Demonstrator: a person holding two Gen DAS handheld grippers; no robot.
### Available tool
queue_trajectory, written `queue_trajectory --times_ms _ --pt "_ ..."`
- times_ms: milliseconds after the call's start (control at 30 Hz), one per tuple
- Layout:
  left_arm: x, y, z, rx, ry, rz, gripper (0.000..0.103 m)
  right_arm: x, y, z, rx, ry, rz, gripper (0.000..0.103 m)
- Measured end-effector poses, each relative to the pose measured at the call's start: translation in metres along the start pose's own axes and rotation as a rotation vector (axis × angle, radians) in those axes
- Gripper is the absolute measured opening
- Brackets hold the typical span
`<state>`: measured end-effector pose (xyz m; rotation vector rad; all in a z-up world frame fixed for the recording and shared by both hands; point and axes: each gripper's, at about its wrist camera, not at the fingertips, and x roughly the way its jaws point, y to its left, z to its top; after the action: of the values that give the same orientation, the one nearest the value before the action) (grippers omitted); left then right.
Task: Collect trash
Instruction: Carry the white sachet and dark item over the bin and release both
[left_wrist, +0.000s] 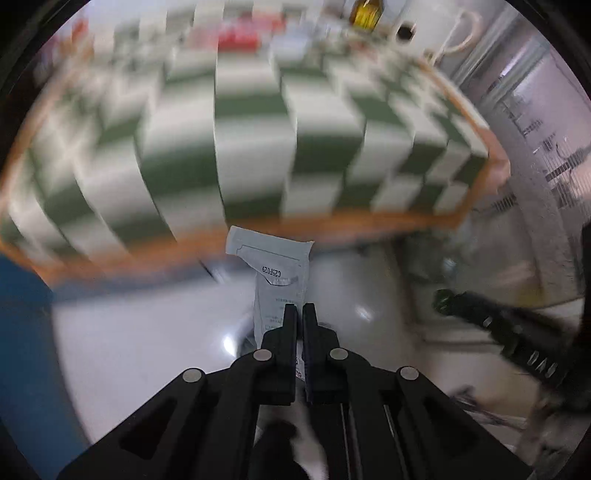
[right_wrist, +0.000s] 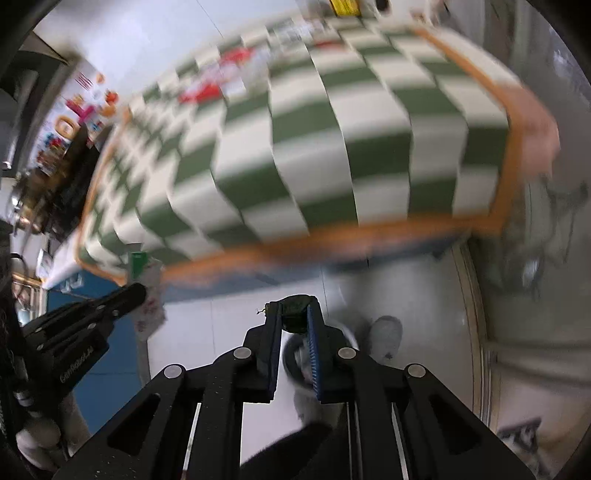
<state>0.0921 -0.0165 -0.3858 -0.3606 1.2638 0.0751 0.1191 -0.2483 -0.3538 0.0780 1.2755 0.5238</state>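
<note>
Beyond the edge of a green-and-white checked tablecloth (left_wrist: 258, 147), above pale floor, the left gripper (left_wrist: 299, 310) pinches a flat grey printed sachet (left_wrist: 275, 266). The right gripper (right_wrist: 293, 317) clamps a small dark green crumpled scrap (right_wrist: 295, 312).

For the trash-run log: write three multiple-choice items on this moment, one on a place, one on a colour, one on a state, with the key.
1. Where do both tongs hang?
A. over the middle of the tablecloth
B. off the table's edge, above the pale floor
C. inside a drawer

2. What colours are the tablecloth's checks?
A. green and white
B. red and black
C. blue and yellow

3. What do the left tongs hold?
A. nothing, wide open
B. a glass bottle
C. a flat pale packet

Key: B, the orange table edge lies beyond both tongs, with floor beneath; A, green and white squares show in both views; C, they are shut on the printed packet, while the right tongs pinch a dark green scrap.
</note>
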Motion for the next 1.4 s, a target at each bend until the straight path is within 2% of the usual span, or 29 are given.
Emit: queue_trajectory --times_ms 67,200,300,367,433,500,567,633,667,700,733,800,867,900,1033,1167,1400 --pt "0.038 0.014 -0.017 -0.064 0.078 -0.070 0.001 0.024 -0.008 -0.026 0.022 0.051 -0.009 0.004" --pt "0.141 0.044 -0.053 -0.183 0.209 -0.173 0.001 0.102 -0.027 -0.082 0.049 0.169 -0.003 0.004" --pt "0.231 0.065 -0.077 -0.231 0.292 -0.218 0.001 0.179 -0.047 -0.118 0.079 0.241 0.083 0.004" --pt "0.297 0.080 -0.093 -0.253 0.356 -0.200 0.001 0.239 -0.064 -0.143 0.093 0.254 0.121 0.004" --pt "0.342 0.089 -0.104 -0.257 0.406 -0.171 0.001 0.297 -0.084 -0.161 0.122 0.299 0.161 0.004" --pt "0.383 0.097 -0.115 -0.256 0.446 -0.118 0.003 0.338 -0.103 -0.175 0.148 0.329 0.111 0.005" --pt "0.406 0.103 -0.122 -0.254 0.455 -0.086 0.010 0.369 -0.118 -0.187 0.162 0.371 0.061 0.014" --pt "0.420 0.105 -0.127 -0.246 0.441 -0.049 0.046 0.393 -0.131 -0.195 0.164 0.398 -0.001 0.057" --pt "0.423 0.106 -0.130 -0.243 0.431 -0.021 0.087 0.401 -0.134 -0.198 0.162 0.399 -0.017 0.068" --pt "0.424 0.107 -0.132 -0.246 0.425 -0.005 0.103 0.409 -0.136 -0.201 0.155 0.406 -0.037 0.069" --pt "0.423 0.109 -0.134 -0.257 0.413 0.009 0.103 0.416 -0.136 -0.203 0.141 0.419 -0.058 0.069" --pt "0.418 0.110 -0.138 -0.265 0.408 0.048 0.103 0.424 -0.133 -0.204 0.119 0.429 -0.093 0.076" --pt "0.403 0.111 -0.139 -0.251 0.389 0.097 0.103 0.428 -0.127 -0.203 0.092 0.438 -0.133 0.101" --pt "0.392 0.109 -0.138 -0.237 0.376 0.138 0.103 0.426 -0.123 -0.202 0.076 0.437 -0.158 0.103" --pt "0.339 0.108 -0.138 -0.195 0.327 0.233 0.103 0.403 -0.107 -0.197 0.062 0.438 -0.184 0.103" --pt "0.283 0.103 -0.130 -0.182 0.290 0.253 0.103 0.363 -0.090 -0.186 0.028 0.411 -0.212 0.103" --pt "0.182 0.077 -0.120 -0.160 0.238 0.261 0.103 0.259 -0.052 -0.161 0.006 0.361 -0.209 0.103"
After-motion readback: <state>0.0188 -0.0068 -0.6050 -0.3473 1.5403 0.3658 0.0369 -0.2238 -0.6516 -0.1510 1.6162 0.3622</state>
